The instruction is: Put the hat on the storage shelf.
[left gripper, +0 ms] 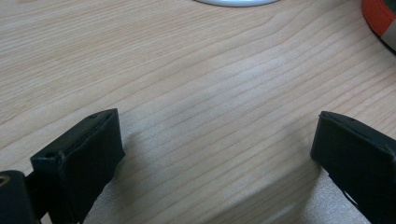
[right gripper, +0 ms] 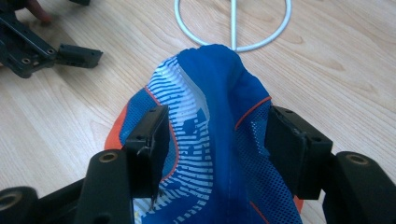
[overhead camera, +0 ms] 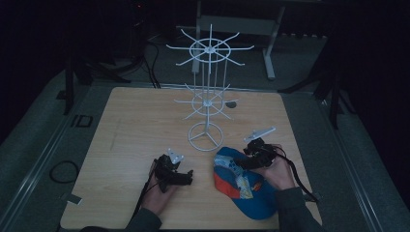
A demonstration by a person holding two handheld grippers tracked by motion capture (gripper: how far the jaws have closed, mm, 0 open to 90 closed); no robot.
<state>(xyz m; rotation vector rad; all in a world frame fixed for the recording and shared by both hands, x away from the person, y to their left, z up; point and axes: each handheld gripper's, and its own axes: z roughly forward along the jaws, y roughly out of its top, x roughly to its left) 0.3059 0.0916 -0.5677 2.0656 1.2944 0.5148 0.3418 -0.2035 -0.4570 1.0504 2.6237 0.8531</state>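
right gripper [overhead camera: 247, 153] on blue cap [overhead camera: 244, 183] near white rack [overhead camera: 208, 96].

Blue, orange-trimmed striped cap [right gripper: 215, 140]; white rack [overhead camera: 208, 92].

The supporting surface is a square wooden table [overhead camera: 135, 121] with a light, straight-grained top and rounded corners, standing on a dark floor. Resting directly on it, toward the far middle, is a white wire display stand [overhead camera: 208, 96]; its ring base [overhead camera: 205, 137] sits flat on the wood. Near the front right lies a blue cap [overhead camera: 244, 186] with orange trim and white stripes, its crown bunched upward, just beside the ring base. A small dark object [overhead camera: 232, 103] lies beyond the stand; its nature cannot be determined.
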